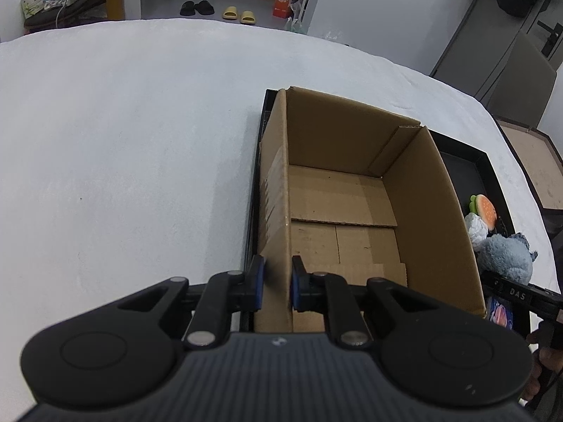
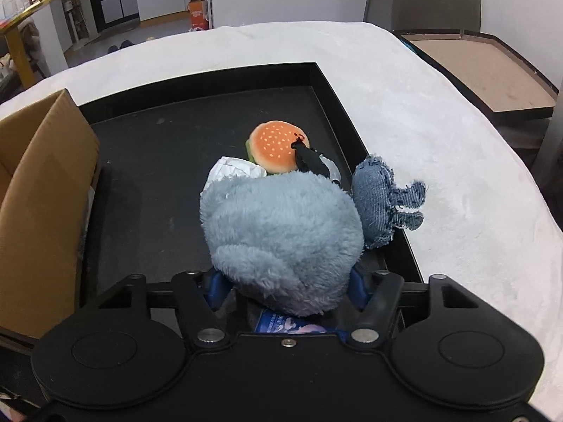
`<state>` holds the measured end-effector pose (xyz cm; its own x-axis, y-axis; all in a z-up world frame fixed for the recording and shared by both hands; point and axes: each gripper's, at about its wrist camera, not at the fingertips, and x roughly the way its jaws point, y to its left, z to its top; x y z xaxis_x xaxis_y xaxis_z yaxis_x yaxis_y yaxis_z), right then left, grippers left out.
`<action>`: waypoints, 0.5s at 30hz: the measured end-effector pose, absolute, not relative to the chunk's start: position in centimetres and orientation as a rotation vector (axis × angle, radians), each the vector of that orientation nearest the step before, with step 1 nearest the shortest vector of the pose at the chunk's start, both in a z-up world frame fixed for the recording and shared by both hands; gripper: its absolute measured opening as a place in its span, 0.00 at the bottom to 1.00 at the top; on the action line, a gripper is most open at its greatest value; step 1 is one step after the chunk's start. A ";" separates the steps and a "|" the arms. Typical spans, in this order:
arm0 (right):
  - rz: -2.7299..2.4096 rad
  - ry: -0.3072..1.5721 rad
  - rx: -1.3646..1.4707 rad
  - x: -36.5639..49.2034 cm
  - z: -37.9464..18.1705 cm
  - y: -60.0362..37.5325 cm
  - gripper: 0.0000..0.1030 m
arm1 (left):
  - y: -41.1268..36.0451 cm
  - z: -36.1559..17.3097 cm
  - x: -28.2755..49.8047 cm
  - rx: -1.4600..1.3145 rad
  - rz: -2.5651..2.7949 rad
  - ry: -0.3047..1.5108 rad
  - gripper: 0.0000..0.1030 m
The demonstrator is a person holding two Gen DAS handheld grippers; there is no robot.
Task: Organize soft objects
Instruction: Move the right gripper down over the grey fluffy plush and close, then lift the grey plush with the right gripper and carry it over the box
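Note:
An open cardboard box (image 1: 352,190) stands in a black tray (image 2: 183,183); its inside looks empty. My left gripper (image 1: 278,281) is shut on the box's near left wall, one pad outside and one inside. My right gripper (image 2: 285,288) is closed on a fluffy grey-blue plush toy (image 2: 281,232) with denim ears (image 2: 376,200), over the tray's right part. The plush also shows in the left wrist view (image 1: 506,253). A burger plush (image 2: 278,146) and a white crumpled soft item (image 2: 232,172) lie beyond it in the tray. The box's edge shows at left in the right wrist view (image 2: 42,183).
The tray sits on a white fluffy cloth (image 1: 123,158) covering the table. A brown board (image 2: 482,70) and a grey chair (image 1: 520,81) stand past the table's right edge. Slippers (image 1: 239,14) and clutter lie on the floor beyond.

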<state>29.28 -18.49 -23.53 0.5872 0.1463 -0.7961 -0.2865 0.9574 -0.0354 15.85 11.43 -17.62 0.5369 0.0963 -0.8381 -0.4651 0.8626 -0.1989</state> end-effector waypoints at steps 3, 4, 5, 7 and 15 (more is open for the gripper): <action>0.267 0.910 -0.150 28.9 -23.1 -18.7 0.59 | 11.3 -17.4 15.9 -0.429 0.348 0.945 0.14; 0.270 0.906 -0.149 28.7 -22.8 -18.8 0.59 | 11.2 -17.4 15.9 -0.429 0.350 0.943 0.14; 0.275 0.902 -0.145 28.5 -22.5 -18.9 0.59 | 11.2 -17.3 15.9 -0.430 0.351 0.941 0.14; 0.283 0.894 -0.138 28.2 -21.7 -19.0 0.59 | 11.2 -17.3 16.0 -0.433 0.355 0.942 0.14; 0.346 0.847 -0.108 26.6 -18.7 -18.5 0.59 | 11.4 -17.2 15.6 -0.444 0.365 0.938 0.14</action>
